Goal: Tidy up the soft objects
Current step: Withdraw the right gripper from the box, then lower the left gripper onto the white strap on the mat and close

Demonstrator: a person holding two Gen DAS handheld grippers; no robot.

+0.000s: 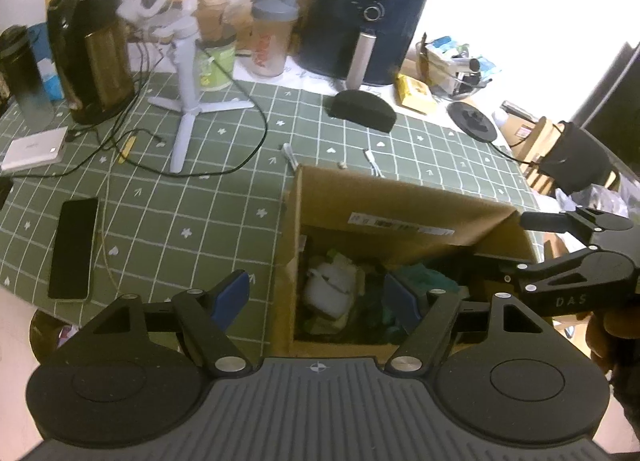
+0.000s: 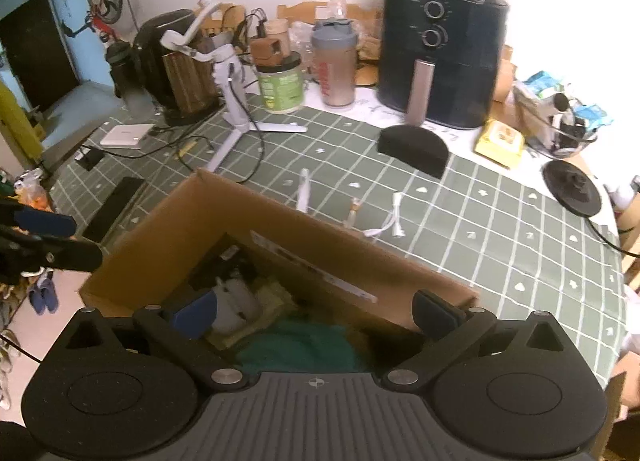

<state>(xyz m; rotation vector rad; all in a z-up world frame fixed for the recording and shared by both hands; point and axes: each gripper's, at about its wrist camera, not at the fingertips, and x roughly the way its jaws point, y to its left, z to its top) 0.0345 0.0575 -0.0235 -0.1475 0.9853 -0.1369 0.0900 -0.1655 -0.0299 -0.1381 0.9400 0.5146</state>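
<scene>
Green cloth (image 2: 296, 345) lies bunched in the cardboard box (image 2: 208, 217), just below the right gripper (image 2: 316, 313), whose jaws stand wide, empty. It looks light and limp; pinch a raised fold. Beside it, the left gripper (image 1: 320, 293) hangs apart over white soft items (image 1: 332, 285), on the checked tablecloth (image 1: 168, 221).

White "DAS" lettering on right gripper (image 1: 576, 257); other labels illegible
</scene>
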